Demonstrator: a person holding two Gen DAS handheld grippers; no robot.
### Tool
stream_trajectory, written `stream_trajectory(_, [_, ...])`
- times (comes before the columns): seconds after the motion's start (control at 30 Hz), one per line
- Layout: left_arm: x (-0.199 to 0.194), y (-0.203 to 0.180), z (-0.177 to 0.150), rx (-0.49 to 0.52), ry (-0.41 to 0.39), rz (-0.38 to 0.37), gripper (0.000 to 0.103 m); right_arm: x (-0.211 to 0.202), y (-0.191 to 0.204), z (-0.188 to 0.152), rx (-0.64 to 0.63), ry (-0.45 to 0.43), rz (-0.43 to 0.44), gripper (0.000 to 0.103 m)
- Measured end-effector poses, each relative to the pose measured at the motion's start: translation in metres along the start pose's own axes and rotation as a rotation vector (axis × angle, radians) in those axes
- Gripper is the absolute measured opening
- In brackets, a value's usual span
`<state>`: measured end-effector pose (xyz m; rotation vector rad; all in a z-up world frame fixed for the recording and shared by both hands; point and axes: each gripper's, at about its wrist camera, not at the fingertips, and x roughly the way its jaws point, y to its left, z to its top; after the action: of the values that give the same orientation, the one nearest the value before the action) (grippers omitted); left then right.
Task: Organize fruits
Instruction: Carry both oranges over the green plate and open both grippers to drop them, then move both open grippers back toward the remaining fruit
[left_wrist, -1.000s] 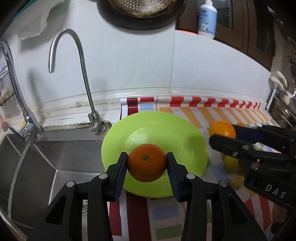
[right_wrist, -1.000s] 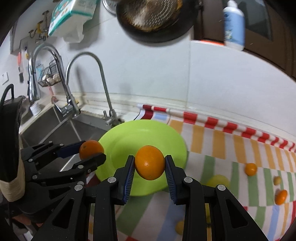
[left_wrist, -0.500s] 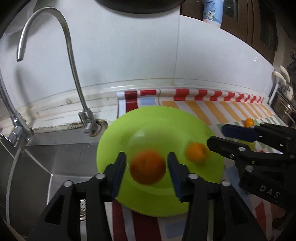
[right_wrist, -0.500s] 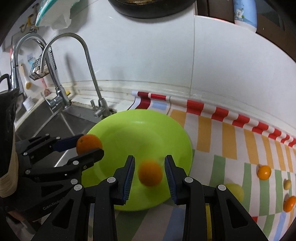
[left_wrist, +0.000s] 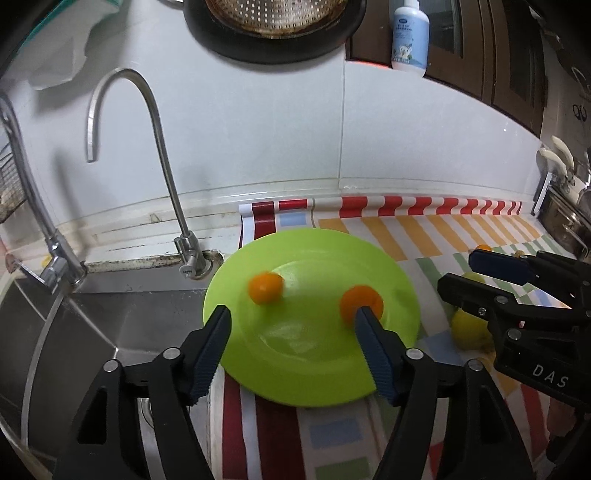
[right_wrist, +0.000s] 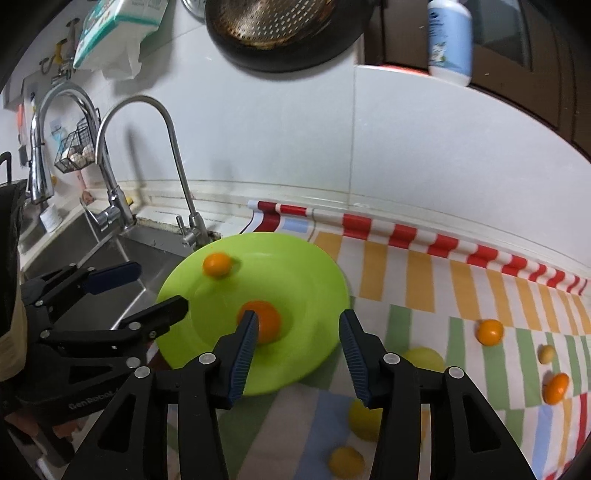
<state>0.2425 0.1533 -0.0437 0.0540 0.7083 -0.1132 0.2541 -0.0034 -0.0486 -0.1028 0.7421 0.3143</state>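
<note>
Both jaws just opened wide, nothing between them: left gripper (left_wrist: 291, 343) & right gripper (right_wrist: 297, 349) are empty. Two oranges (left_wrist: 265, 287) on the green plate (left_wrist: 314, 369), blurred — prob. rolling. Let them settle, then fetch strays off the striped mat (right_wrist: 424, 280).

Blurred fruit, part-hidden fruit, cropped pan

Smeared by motion: two oranges (left_wrist: 265, 288) (left_wrist: 360, 301) on the green plate (left_wrist: 317, 362), the second part-covered by a finger (left_wrist: 376, 354). Half hidden behind the right gripper (left_wrist: 491, 277): a yellow fruit (left_wrist: 467, 328) by the plate's right rim. Cut by the top edge: the hanging pan (left_wrist: 273, 26).
</note>
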Motion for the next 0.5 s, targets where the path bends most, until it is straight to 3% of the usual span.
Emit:
stream_trajectory(0.4, [-0.057,-0.039,-0.016,-0.038,-0.066,0.043,0.092,-0.058,-0.031,-0.025,0.03,-0.06,-0.009,0.068])
stream_trajectory(0.5, [-0.071,-0.051,-0.018,-0.038,-0.083,0.049,0.095,-0.076,-0.039,-0.032,0.027,-0.072,-0.01,0.069])
